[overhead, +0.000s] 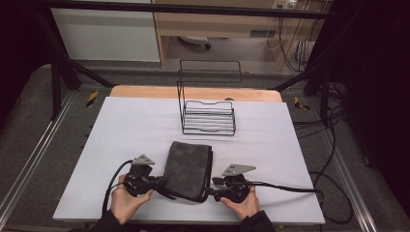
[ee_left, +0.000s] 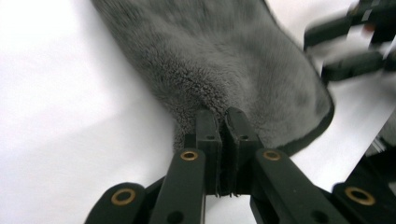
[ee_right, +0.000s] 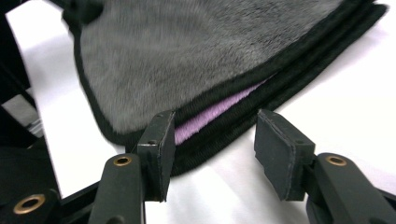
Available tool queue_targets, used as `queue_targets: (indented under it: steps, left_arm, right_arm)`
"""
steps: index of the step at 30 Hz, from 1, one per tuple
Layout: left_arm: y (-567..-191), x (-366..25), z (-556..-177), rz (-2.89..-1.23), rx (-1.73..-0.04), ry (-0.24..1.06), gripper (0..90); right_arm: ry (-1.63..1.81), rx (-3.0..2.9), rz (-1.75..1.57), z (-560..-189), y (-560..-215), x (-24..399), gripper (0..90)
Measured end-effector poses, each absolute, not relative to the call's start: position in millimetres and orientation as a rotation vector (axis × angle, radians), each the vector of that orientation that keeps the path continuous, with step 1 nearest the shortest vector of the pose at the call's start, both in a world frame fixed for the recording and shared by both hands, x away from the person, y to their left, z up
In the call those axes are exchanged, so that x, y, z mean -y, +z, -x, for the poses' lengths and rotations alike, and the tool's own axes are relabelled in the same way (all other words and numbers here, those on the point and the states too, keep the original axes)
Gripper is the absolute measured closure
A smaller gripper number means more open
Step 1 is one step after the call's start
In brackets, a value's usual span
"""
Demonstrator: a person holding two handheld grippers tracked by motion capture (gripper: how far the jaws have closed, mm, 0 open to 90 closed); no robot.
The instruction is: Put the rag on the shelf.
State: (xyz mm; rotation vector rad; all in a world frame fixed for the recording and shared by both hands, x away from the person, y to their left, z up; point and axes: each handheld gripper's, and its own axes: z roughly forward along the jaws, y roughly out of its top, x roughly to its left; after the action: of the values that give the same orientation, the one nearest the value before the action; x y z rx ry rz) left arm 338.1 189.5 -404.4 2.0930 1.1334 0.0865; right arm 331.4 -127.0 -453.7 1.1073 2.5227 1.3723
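Towel (overhead: pixel 187 167), grey, folded, flat on the white bench (overhead: pixel 125 130) at the near edge, long axis running away from the person toward the wire rack (overhead: pixel 209 117), tilted a little to the right at the far end. Left claw (overhead: pixel 162 182) at the near left corner, right claw (overhead: pixel 211 186) at the near right corner, one on each side, both pointing inward across the short axis. Rack well apart from the towel, straight beyond its far end. Neither hand nearer than the other; both level with the near hem.

Left gripper view: left claw (ee_left: pixel 221 122) pressed together, pinching a pucker of towel (ee_left: pixel 224 60) pile at the corner, cloth bunched up around the tips. Bound hem curving off to the right of the pinch. Right gripper's jaws blurred at the far top right, beyond the opposite edge.

Right gripper view: right claw (ee_right: pixel 215 133) spread, not yet gripping. Stacked edges of the towel (ee_right: pixel 187 60) lying slantwise ahead, dark hems layered with a strip of purple between. One pad just touching or overlapping the corner's hem, the other out over bare bench, clear of the cloth. Corner thus off-centre in the gap, toward the left pad; likely need: a small shift that way and forward before closing, so that all layers fall between the pads.
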Motion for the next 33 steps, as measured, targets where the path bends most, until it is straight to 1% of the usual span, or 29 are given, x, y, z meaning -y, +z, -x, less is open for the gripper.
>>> queue_targets:
  steps: [3,6,8,9,10,15,17,18,19,21,22,24,25,27,30,33]
  left_arm:
    - [-409,-196,-343,-2.092,-1.163,0.067,85.6]
    - [-415,-195,-345,-2.119,-1.176,0.083,85.5]
    - [-419,-195,-347,-2.135,-1.185,0.110,85.5]
    - [-422,-196,-348,-2.145,-1.188,0.094,85.2]
    - [-424,-196,-348,-2.159,-1.187,0.084,85.2]
    - [-429,-199,-349,-2.164,-1.160,0.055,83.0]
    - [-429,-201,-348,-2.157,-1.154,0.051,79.2]
    - [-429,-202,-347,-2.161,-1.150,0.059,76.2]
    - [-429,-204,-346,-2.167,-1.144,0.052,71.6]
    - [-431,-207,-345,-2.167,-1.146,0.031,62.7]
    - [-433,-208,-345,-2.162,-1.149,0.011,59.7]
    - [-435,-210,-346,-2.152,-1.147,-0.001,59.8]
    - [-436,-209,-345,-2.153,-1.148,-0.015,60.8]
    - [-436,-206,-344,-2.158,-1.151,-0.011,65.9]
    - [-434,-202,-342,-2.172,-1.164,-0.020,78.7]
    - [-431,-199,-337,-2.158,-1.185,-0.025,83.3]
  right_arm:
    - [1.397,-2.535,-1.104,-329,-456,124,48.5]
    - [1.388,-2.552,-1.080,-329,-457,116,49.3]
    - [1.393,-2.562,-1.071,-329,-458,109,52.4]
    - [1.354,-2.577,-1.064,-331,-460,103,56.8]
    - [1.354,-2.577,-1.064,-331,-460,103,56.8]
    - [1.344,-2.570,-1.086,-331,-461,102,76.9]
    - [1.352,-2.567,-1.098,-330,-462,102,82.2]
    - [1.351,-2.563,-1.093,-330,-461,102,82.7]
    - [1.352,-2.560,-1.094,-329,-460,103,82.2]
    - [1.382,-2.526,-1.081,-328,-455,105,78.0]
    - [1.393,-2.505,-1.080,-328,-451,107,75.9]
    - [1.413,-2.467,-1.095,-329,-447,111,70.9]
    - [1.423,-2.456,-1.107,-331,-446,113,68.4]
    - [1.427,-2.441,-1.124,-332,-446,116,64.8]
    - [1.415,-2.440,-1.141,-334,-447,119,62.5]
    - [1.405,-2.436,-1.137,-335,-447,123,61.3]
